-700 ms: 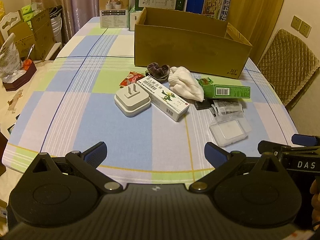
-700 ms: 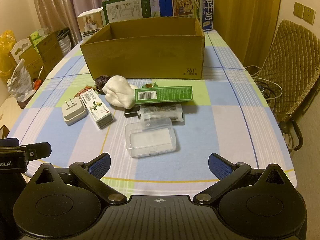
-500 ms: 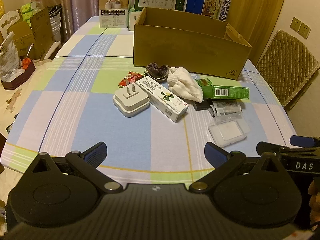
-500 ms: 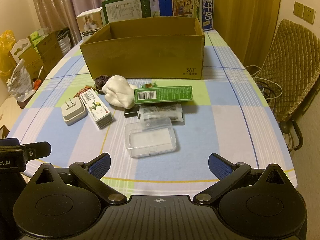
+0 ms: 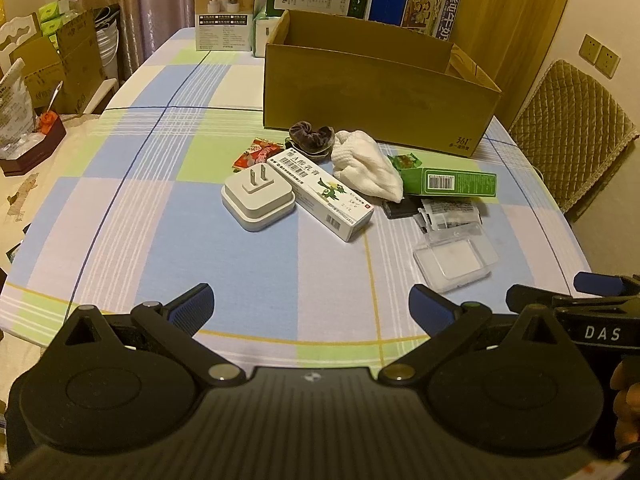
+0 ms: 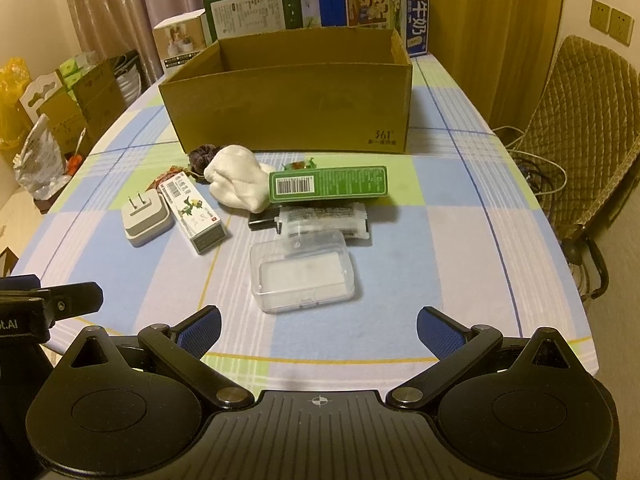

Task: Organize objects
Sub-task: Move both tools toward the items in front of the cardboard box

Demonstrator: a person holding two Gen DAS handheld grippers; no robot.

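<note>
Left wrist view barely differed from half a second earlier: the clutter sat a touch lower and nearer in frame, so the left gripper [image 5: 308, 306] had eased slightly forward over the desk [image 5: 160, 256]. Nothing on the desk moved. Left to right lay a white plug adapter [image 5: 258, 199], touching a white medicine carton [image 5: 326, 194], with a red snack packet [image 5: 256, 153] behind; then a dark scrunchie [image 5: 312, 136], a white balled cloth [image 5: 366, 168], a green carton [image 5: 452, 182], a printed sachet [image 5: 448, 213] and a clear plastic case [image 5: 456, 258]. The open cardboard box [image 5: 372, 92] stood behind them all. Left fingers were spread wide, holding nothing. Right wrist view was unchanged too; the right gripper [image 6: 318, 330] hung at the desk's near edge, fingers wide apart and empty, the clear case nearest it. Judgement: sorting had not begun; every item was outside the box, both grippers only approaching, no target chosen yet.
</note>
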